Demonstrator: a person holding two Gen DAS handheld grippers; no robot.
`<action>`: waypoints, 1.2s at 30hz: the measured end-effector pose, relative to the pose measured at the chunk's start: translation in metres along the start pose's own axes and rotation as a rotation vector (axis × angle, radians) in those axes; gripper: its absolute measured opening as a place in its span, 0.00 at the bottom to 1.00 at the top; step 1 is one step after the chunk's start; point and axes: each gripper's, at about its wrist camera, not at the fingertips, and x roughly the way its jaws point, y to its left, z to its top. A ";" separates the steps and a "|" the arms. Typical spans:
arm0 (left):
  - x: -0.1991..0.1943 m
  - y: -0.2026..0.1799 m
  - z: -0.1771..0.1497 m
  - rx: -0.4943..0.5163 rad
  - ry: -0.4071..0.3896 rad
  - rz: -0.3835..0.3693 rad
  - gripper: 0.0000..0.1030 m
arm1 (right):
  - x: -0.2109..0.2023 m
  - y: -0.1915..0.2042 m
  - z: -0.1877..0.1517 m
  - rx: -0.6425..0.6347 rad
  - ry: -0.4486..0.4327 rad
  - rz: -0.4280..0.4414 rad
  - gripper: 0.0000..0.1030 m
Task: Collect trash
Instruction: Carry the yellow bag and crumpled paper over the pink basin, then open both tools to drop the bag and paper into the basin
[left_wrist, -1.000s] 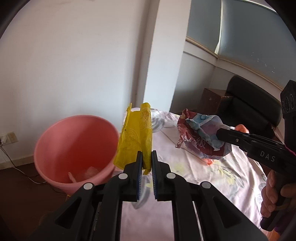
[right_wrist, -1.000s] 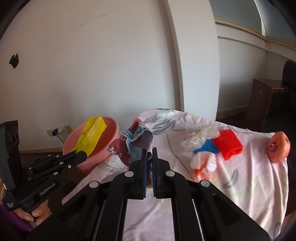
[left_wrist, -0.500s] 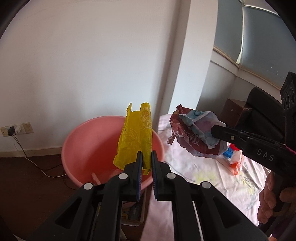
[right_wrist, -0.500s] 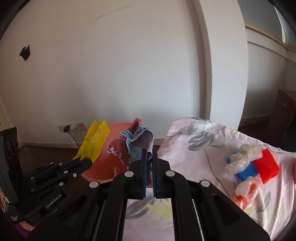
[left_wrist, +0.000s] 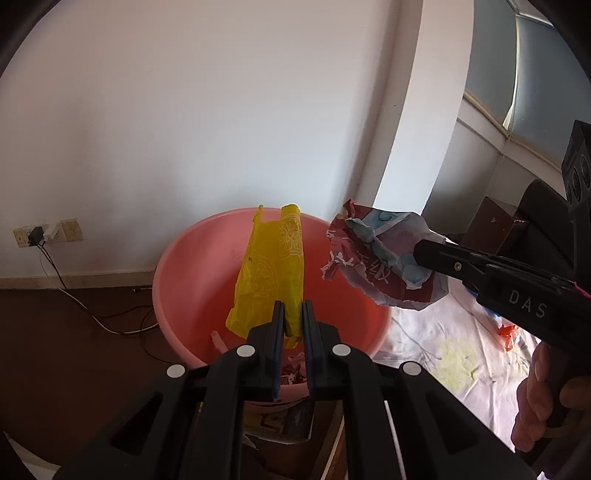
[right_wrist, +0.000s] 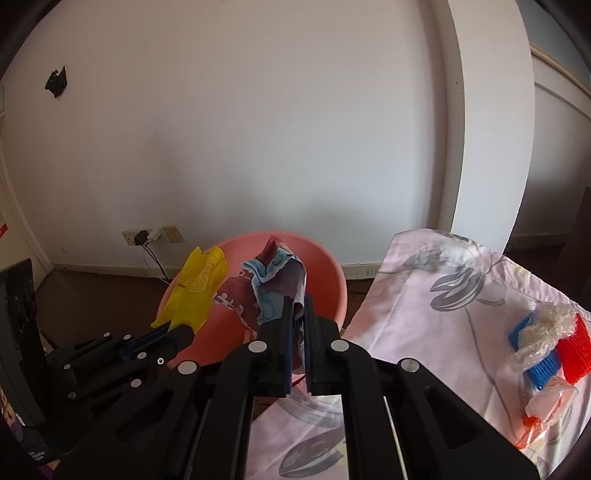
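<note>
Now that both hands have swung over from the cloth to the pink tub (left_wrist: 177, 295) in the middle of the frame, the left gripper (left_wrist: 293, 314) is pinching the yellow bag (left_wrist: 273, 273) and the right gripper (right_wrist: 297, 314) is pinching the crumpled wrapper (right_wrist: 273, 288) above it, ready for dropping.

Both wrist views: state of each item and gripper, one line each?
left gripper: shut on yellow wrapper
yellow wrapper: held upright over the basin
right gripper: shut on crumpled wrapper
crumpled wrapper: held over the basin
pink basin: upright, scraps inside
remaining trash: lying on the floral cloth
</note>
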 end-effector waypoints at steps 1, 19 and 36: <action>0.002 0.001 0.000 -0.004 0.003 0.003 0.09 | 0.004 0.001 0.000 -0.001 0.006 0.000 0.05; 0.013 0.011 -0.009 -0.047 0.018 0.048 0.20 | 0.033 0.011 -0.001 -0.012 0.049 -0.003 0.05; -0.002 0.016 -0.010 -0.068 -0.006 0.051 0.33 | 0.042 0.016 -0.001 0.011 0.082 0.056 0.14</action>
